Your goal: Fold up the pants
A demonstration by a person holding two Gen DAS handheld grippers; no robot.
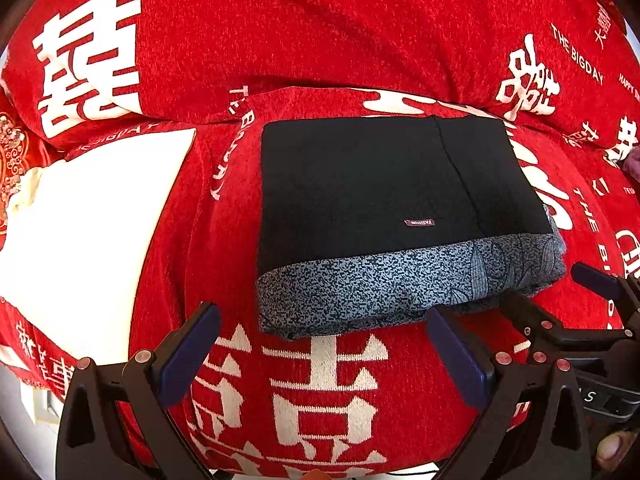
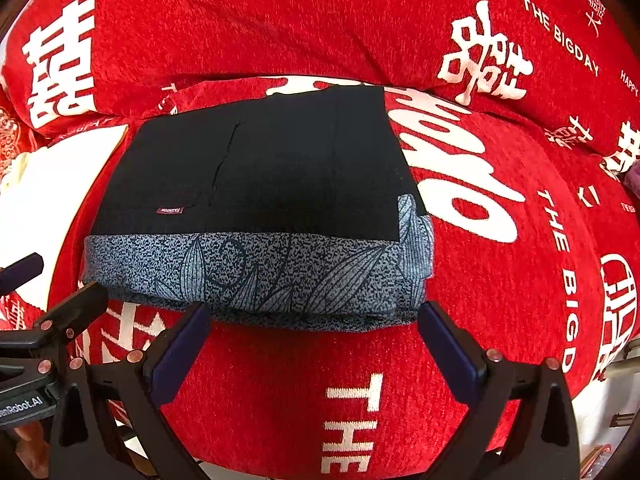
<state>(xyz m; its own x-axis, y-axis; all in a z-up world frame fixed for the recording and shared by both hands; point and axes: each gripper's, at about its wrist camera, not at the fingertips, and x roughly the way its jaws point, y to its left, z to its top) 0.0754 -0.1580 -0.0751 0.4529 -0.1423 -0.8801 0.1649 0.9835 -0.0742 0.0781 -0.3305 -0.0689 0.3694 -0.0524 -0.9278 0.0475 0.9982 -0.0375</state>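
The left gripper (image 1: 322, 350) and the right gripper (image 2: 314, 344), nearest the lens, hang just short of the pants (image 1: 384, 208) with their 2 pairs of fingers spread apart and holding nothing, which suggests the folding is finished or nearly so. Around the pants spreads the red cover (image 2: 500, 280), and on it they lie as 1 compact black packet, grey patterned band (image 2: 256, 272) toward the grippers. Left of the pants rests a white cloth (image 1: 88, 232), and on them sits a small red label (image 1: 419, 223).
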